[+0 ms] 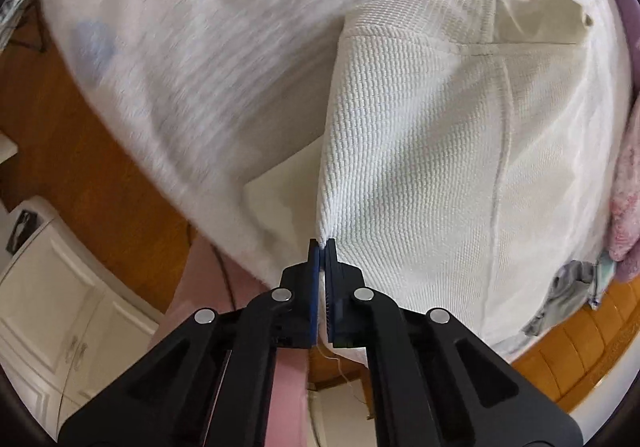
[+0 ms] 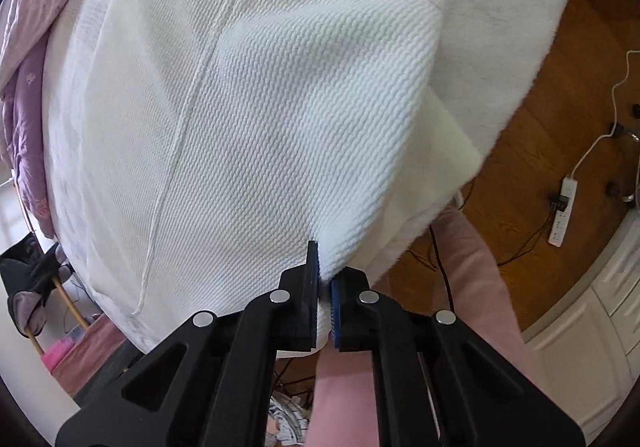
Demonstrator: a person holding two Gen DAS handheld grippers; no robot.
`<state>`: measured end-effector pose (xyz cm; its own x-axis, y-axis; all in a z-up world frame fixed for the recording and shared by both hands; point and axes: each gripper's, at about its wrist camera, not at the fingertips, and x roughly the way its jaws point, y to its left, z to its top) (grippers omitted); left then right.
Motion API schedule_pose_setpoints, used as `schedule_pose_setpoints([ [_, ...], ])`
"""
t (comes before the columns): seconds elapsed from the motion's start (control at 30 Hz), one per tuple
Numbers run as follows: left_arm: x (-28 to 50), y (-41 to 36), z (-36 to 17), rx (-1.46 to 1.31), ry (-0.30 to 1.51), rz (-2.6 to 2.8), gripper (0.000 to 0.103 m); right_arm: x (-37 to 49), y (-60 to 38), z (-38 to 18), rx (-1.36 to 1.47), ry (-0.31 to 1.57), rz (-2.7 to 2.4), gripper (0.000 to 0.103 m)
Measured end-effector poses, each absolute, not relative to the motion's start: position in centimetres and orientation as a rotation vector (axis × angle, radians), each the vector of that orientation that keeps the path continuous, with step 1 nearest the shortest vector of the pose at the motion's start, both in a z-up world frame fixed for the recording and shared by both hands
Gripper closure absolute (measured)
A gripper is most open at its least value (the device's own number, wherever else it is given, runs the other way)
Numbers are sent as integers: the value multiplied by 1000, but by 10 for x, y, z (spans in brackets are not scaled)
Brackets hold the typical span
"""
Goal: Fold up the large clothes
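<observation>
From my station I see the left gripper [image 1: 321,243] clamped on a corner of the white waffle-weave garment [image 1: 420,151], its blue pads pressed together with a pinch of cloth between the tips. The right gripper [image 2: 322,263] bites another corner of the same garment [image 2: 248,119], fabric wedged between its pads. The garment lies spread on a bed covered by a fuzzy white blanket [image 1: 192,47]; in the left wrist view it fans out from the tips toward one and two o'clock, a long seam running through it, with an open hem or pocket mouth near one o'clock showing a smooth cream lining. In the right wrist view it spreads toward eleven and twelve o'clock, a folded-over layer lifting toward the pads, and a loose white thread trails along a seam toward eight o'clock. A purple floral quilt [image 2: 28,59] is bunched at nine to ten o'clock there. Wooden floor [image 2: 552,95] shows at three o'clock, with a white power strip [image 2: 563,211] and its cables lying on it. White cabinets [image 1: 60,299] stand at eight o'clock in the left view, doors closed, so I cannot tell what they hold. A pink sleeve [image 2: 476,279] shows at four o'clock beside the right gripper.
</observation>
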<state>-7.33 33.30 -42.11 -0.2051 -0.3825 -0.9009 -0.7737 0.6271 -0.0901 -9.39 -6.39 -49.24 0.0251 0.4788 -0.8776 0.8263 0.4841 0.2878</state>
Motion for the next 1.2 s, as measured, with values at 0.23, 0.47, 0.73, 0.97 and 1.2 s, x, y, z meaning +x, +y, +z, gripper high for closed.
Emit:
schedule_pose_setpoints([
  [0.23, -88, 355, -447, -859, 1879, 486, 92, -78, -73, -507, 1234, 1619, -368, 90],
  [0.47, -58, 389, -436, -1016, 1718, 511, 53, -84, -130, -469, 1253, 1421, -564, 25],
  [0.73, -31, 398, -451, -1098, 1698, 586, 101, -61, -135, -489, 1315, 1401, -607, 99],
  [0.97, -37, 410, -421, -1087, 1694, 605, 101, -71, -131, -479, 1199, 1480, -640, 100],
  [1.2, -13, 399, -428, -874, 1792, 540, 78, -60, -118, -483, 1129, 1560, -618, 80],
])
